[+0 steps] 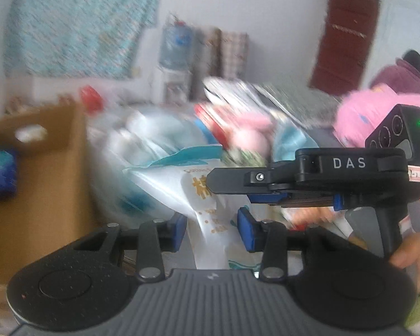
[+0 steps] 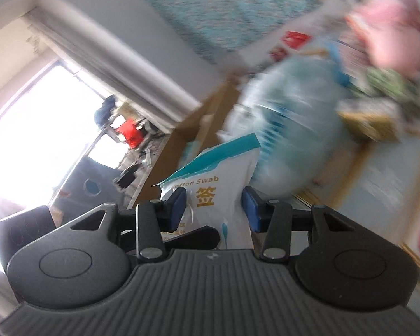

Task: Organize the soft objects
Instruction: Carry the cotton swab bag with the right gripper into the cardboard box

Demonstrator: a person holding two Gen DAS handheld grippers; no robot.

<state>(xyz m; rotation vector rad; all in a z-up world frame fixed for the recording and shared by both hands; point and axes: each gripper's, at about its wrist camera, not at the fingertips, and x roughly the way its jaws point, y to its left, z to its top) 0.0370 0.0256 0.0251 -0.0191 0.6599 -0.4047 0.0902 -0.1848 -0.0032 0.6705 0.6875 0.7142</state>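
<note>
A white and teal cotton swab bag [image 1: 179, 179] is held up in the air between both grippers. My left gripper [image 1: 212, 231] has its blue pads on either side of the bag's lower part. My right gripper [image 2: 215, 207] has its blue pads around the same bag [image 2: 218, 173], and in the left wrist view it reaches in from the right [image 1: 218, 180], its fingers edge-on against the bag. Whether either pair of pads presses the bag is unclear in the blur. A brown cardboard box [image 1: 39, 184] stands at the left.
A pile of soft things lies behind: a big clear bag of pale blue packs [image 1: 142, 145], a pink plush [image 1: 252, 134] and red packets [image 1: 91, 98]. A water dispenser [image 1: 176, 56] stands at the wall. A person in pink [image 1: 378, 112] is at the right.
</note>
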